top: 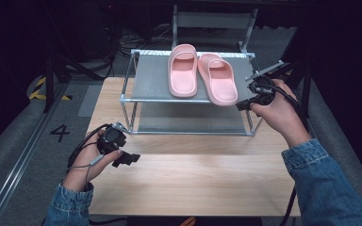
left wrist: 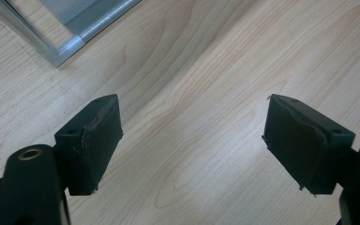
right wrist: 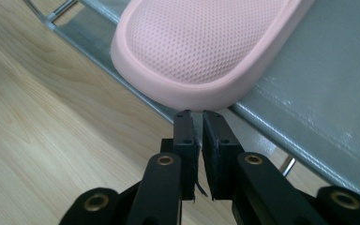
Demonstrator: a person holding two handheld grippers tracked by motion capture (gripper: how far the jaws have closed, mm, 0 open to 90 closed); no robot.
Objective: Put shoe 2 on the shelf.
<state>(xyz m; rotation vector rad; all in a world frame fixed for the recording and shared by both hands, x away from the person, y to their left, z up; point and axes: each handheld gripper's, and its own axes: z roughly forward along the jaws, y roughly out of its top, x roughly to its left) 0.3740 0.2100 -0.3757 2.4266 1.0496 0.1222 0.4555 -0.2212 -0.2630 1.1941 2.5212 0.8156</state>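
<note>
Two pink slippers stand side by side on the top shelf of a metal rack (top: 146, 82), the left slipper (top: 183, 70) and the right slipper (top: 218, 79), heels toward me. My right gripper (top: 242, 104) is at the rack's front right corner. In the right gripper view its jaws (right wrist: 196, 115) are shut with nothing between them, tips right at the heel rim of the right slipper (right wrist: 206, 47). My left gripper (top: 127, 159) hovers low over the wooden table (top: 193, 179) in front of the rack's left leg. It is open (left wrist: 192, 136), with bare wood between its jaws.
The rack has a lower shelf (top: 188, 120) with nothing on it. A rack foot (left wrist: 68, 44) lies just beyond my left gripper. A grey chair (top: 212, 21) stands behind the table. Dark floor with a marked "4" (top: 60, 133) is at the left.
</note>
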